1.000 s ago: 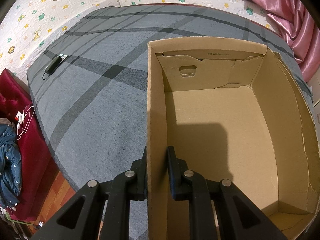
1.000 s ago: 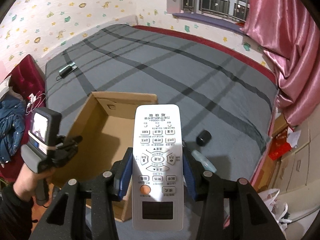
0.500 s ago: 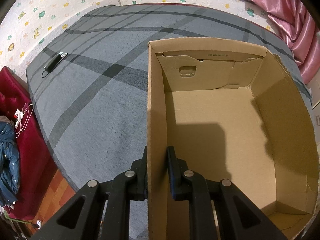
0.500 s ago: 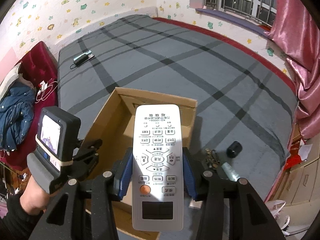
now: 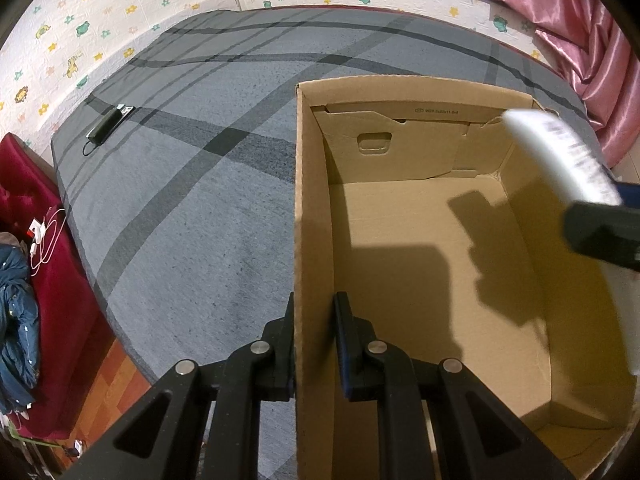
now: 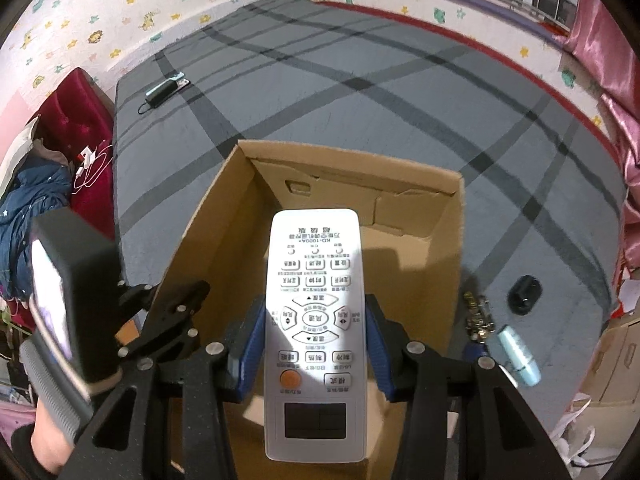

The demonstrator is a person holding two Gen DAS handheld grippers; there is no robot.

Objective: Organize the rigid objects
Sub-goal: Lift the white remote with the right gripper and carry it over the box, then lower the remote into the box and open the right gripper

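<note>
An open cardboard box point(image 5: 420, 264) stands on the grey striped bed; it also shows in the right wrist view point(image 6: 416, 216). My left gripper point(image 5: 314, 312) is shut on the box's left wall. My right gripper point(image 6: 316, 320) is shut on a white remote control point(image 6: 316, 320) and holds it above the box opening. In the left wrist view the remote point(image 5: 560, 156) comes in over the box's right side. The box floor is bare.
A black cap point(image 6: 524, 294), a key bunch point(image 6: 478, 316) and a pale blue tube point(image 6: 516, 354) lie on the bed right of the box. A dark charger point(image 5: 106, 126) lies far left. A red sofa with blue clothes point(image 5: 24, 280) stands at the left.
My right gripper has carried the remote left and forward over the box; it now enters the left wrist view. My left gripper has kept its hold on the box wall.
</note>
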